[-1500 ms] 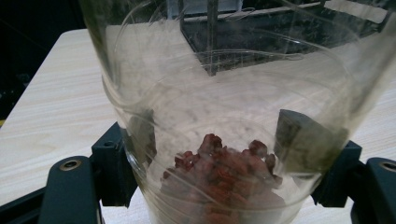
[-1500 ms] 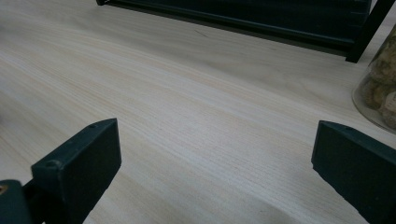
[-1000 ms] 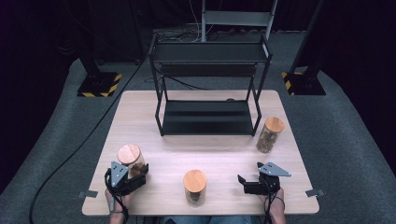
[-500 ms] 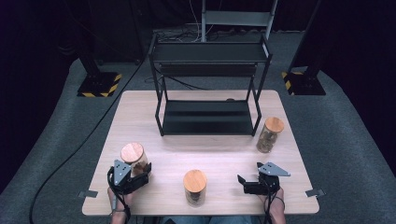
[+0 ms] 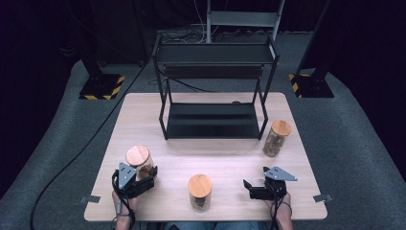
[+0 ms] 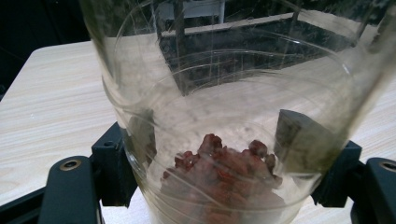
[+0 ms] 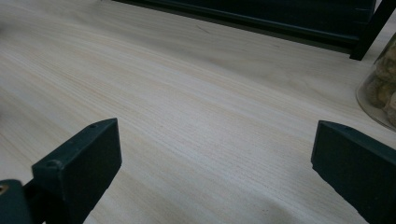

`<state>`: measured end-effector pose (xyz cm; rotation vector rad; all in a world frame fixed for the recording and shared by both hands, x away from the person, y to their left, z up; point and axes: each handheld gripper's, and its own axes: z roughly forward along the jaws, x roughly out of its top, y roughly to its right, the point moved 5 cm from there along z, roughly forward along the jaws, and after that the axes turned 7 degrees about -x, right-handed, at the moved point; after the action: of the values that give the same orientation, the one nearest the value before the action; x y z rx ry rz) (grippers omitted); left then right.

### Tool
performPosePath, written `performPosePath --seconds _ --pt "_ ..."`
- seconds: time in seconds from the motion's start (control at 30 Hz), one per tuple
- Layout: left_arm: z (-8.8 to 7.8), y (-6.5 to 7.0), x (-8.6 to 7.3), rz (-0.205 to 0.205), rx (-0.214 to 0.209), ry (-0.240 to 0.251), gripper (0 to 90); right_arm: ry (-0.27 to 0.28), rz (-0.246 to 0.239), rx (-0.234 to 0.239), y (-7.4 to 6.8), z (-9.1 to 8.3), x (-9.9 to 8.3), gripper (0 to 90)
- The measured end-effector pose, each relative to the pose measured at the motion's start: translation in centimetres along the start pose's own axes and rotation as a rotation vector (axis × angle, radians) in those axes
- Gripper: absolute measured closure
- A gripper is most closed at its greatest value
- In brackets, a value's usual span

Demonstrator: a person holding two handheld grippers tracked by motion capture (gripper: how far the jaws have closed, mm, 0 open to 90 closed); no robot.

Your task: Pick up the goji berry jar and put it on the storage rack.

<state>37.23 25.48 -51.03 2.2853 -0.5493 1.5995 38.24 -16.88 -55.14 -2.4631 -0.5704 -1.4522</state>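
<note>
My left gripper (image 5: 142,173) is shut on a glass jar (image 5: 139,158) with a round wooden lid, near the table's front left. In the left gripper view the jar (image 6: 224,93) stands between both black jaws, with red-brown pieces (image 6: 219,163) at its bottom. My right gripper (image 5: 247,186) rests low over the table at the front right, open, pointing left. In the right gripper view its jaws (image 7: 215,135) stand wide apart over bare wood.
A second lidded jar (image 5: 199,190) stands at the front middle, a third (image 5: 276,138) at the right by the shelf's leg, its edge (image 7: 380,93) seen beside the right jaw. A black two-level shelf (image 5: 213,120) occupies the back of the wooden table (image 5: 143,115).
My left gripper has shifted slightly to the right with the jar in it. The right gripper has stayed where it was.
</note>
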Motion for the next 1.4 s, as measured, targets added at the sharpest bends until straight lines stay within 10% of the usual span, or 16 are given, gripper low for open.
performPosePath --seconds 1.4 --pt "1.8 1.4 1.6 0.029 -0.045 0.008 25.0 -0.007 -0.001 0.002 0.0 0.1 0.0 1.3"
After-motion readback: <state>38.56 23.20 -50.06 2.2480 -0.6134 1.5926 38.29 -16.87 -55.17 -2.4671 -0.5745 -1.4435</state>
